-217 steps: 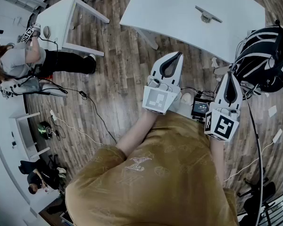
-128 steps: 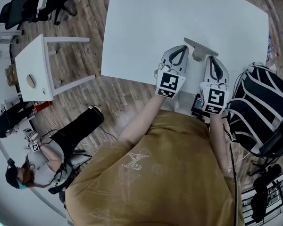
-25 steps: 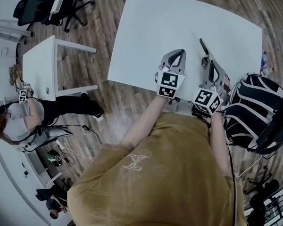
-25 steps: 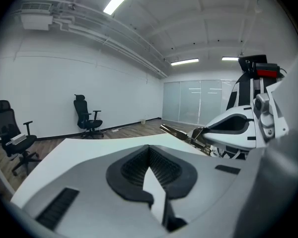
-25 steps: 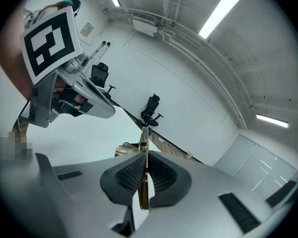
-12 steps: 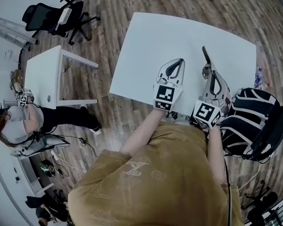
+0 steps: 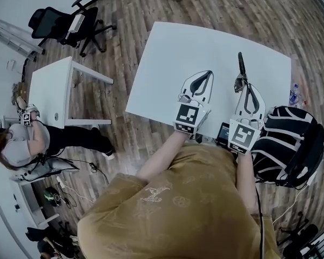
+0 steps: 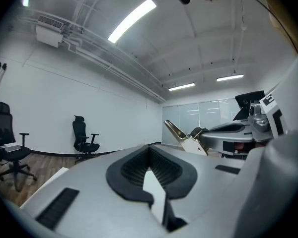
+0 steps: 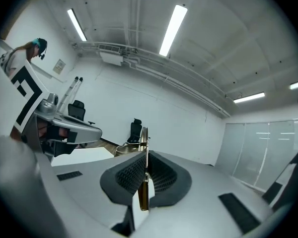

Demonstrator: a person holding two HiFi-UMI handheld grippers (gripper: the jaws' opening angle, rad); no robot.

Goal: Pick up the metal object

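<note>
Room: wood-plank floor [image 7: 124, 15], white walls, strip lights on the ceiling. All places are given relative to the white table [image 7: 167, 53].

- Table: the largest surface, seen at an angle in the head view. The top is open from the far edge down to the grippers, and across the whole left half. Open floor runs along its far and left edges.
- Backpack [image 7: 283, 144]: black, striped, pressed close to the table's near-right corner. This is the tightest side.
- Side table [image 7: 48, 90]: small, white, well apart to the left, with a strip of floor between.
- Office chair [image 7: 56, 23]: black, beyond the side table, far-left of the table.
- Seated person [image 7: 21, 144]: on the floor, well left of the table.
- Left gripper [image 7: 207, 75] [image 8: 150, 155]: over the near-middle of the table, with its marker cube [image 7: 186, 117] past the near edge. The black pads are closed pad to pad and grip no object.
- Right gripper [image 7: 244, 86] [image 9: 145, 157]: just right of the left gripper, over the near-right part, with its cube [image 7: 243, 136] off the near edge. The jaws are clamped on the metal object.
- Metal object [image 7: 240, 69] [image 9: 144, 192]: a thin brass-toned plate, pinched edge-on between the right pads. Its free end sticks out past the jaw tips towards the table's far edge. From the left gripper view it [image 8: 181, 133] shows against the wall, tilted upward.
</note>
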